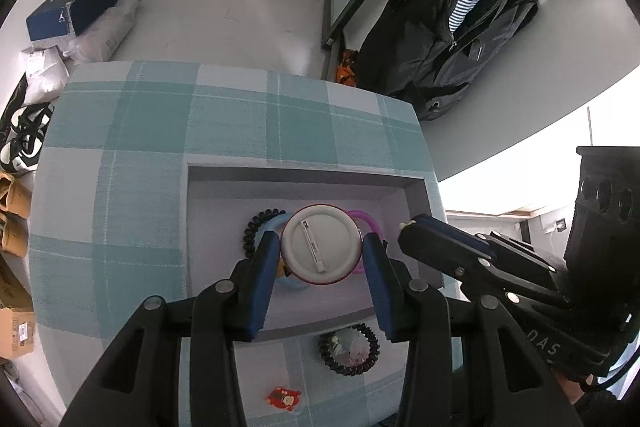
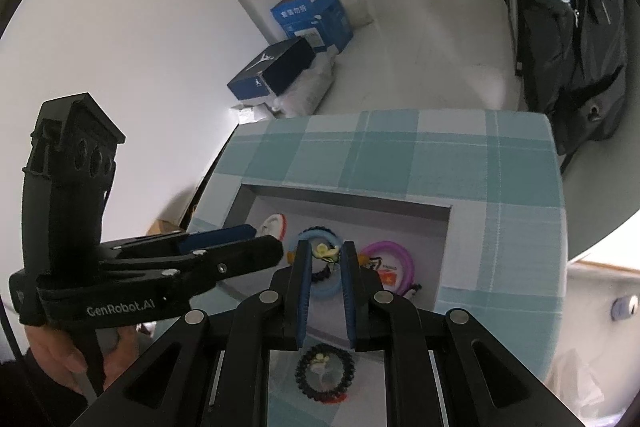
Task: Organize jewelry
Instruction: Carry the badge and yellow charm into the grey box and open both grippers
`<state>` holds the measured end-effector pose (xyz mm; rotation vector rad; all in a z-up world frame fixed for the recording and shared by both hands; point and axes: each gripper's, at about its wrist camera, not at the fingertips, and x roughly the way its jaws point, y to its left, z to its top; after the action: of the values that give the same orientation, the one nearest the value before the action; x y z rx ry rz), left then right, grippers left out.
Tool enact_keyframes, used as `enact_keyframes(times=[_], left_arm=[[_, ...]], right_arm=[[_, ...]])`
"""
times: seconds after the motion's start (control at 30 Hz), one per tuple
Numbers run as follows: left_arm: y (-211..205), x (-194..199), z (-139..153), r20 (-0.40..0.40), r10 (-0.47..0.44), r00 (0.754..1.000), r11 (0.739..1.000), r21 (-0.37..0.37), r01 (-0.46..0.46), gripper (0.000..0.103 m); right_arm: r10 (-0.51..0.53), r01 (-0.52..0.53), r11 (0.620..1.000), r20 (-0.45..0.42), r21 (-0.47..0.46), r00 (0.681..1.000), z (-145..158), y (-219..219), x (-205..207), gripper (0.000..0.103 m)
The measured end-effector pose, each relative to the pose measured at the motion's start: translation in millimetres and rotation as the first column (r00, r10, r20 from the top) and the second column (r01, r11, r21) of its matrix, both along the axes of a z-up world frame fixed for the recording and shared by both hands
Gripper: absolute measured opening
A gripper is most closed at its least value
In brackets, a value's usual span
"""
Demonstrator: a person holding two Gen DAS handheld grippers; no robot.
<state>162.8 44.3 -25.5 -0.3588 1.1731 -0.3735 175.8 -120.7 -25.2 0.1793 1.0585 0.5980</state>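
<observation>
Both grippers over the grey tray [image 1: 416, 195], each loaded.
Left gripper [image 1: 320, 247] clamps round pin badge [image 1: 320, 245]; right gripper [image 2: 324, 253] pinches small yellow-white charm [image 2: 325, 251]. Release low, at tray's 6 o'clock, clear of hair rings [image 1: 260, 227].

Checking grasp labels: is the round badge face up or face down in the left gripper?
Face down: the round badge shows its white back and pin bar.
</observation>
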Motion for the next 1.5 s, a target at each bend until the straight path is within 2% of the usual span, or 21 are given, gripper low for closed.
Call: enact_keyframes(times=[0.27,0.53,0.6,0.67,0.7,0.73,0.77,0.8,0.93,1.07,1.3,1.37,1.5], left_arm=[[-3,6,-4,-0.009,-0.018,1.000,1.000,0.004,0.018,0.037],[-6,7,-2,0.005,-0.021,1.000,1.000,0.008,0.021,0.038],[-7,8,-1,0.004,-0.020,1.000,0.999,0.028,0.020,0.041],[-3,8,-1,0.000,-0.003,1.000,0.999,0.053,0.003,0.058],[-1,8,-1,0.004,0.007,1.000,0.999,0.048,-0.007,0.072],[3,6,1,0.014,0.022,1.000,0.999,0.036,-0.023,0.076],[5,5,2,0.021,0.030,0.999,0.999,0.033,-0.031,0.076],[6,6,2,0.022,0.032,0.999,0.999,0.032,-0.033,0.076],[9,1,6,0.039,0.037,0.999,0.999,0.015,-0.037,0.076],[8,-7,8,0.064,0.044,0.997,0.998,0.049,-0.048,0.076],[15,-26,14,0.104,0.093,0.990,0.993,0.069,-0.101,0.076],[15,-34,15,0.113,0.102,0.988,0.989,0.096,-0.113,0.076],[15,-46,17,0.130,0.116,0.985,0.983,0.124,-0.132,0.076]], right_arm=[[-0.016,0.018,0.999,-0.045,0.028,0.999,-7,-1,9,0.015],[-0.036,0.037,0.999,-0.051,0.028,0.998,-9,-2,11,0.016],[-0.053,0.054,0.998,-0.056,0.027,0.997,-10,-5,13,0.022],[-0.087,0.088,0.996,-0.056,0.023,0.995,-9,-14,14,0.035],[-0.094,0.097,0.994,-0.056,0.054,0.994,-6,-19,14,0.037],[-0.097,0.101,0.992,-0.051,0.070,0.994,-4,-23,13,0.042],[-0.100,0.103,0.992,-0.037,0.077,0.994,0,-25,11,0.050],[-0.104,0.105,0.992,-0.015,0.076,0.994,3,-27,9,0.054],[-0.099,0.097,0.992,0.015,0.086,0.995,11,-31,2,0.055],[-0.116,0.114,0.990,0.023,0.082,0.993,13,-37,-4,0.059],[-0.148,0.142,0.987,0.076,0.078,0.986,24,-47,-21,0.076],[-0.159,0.152,0.986,0.097,0.073,0.983,27,-49,-26,0.082],[-0.149,0.144,0.988,0.141,0.051,0.979,32,-48,-37,0.084]])
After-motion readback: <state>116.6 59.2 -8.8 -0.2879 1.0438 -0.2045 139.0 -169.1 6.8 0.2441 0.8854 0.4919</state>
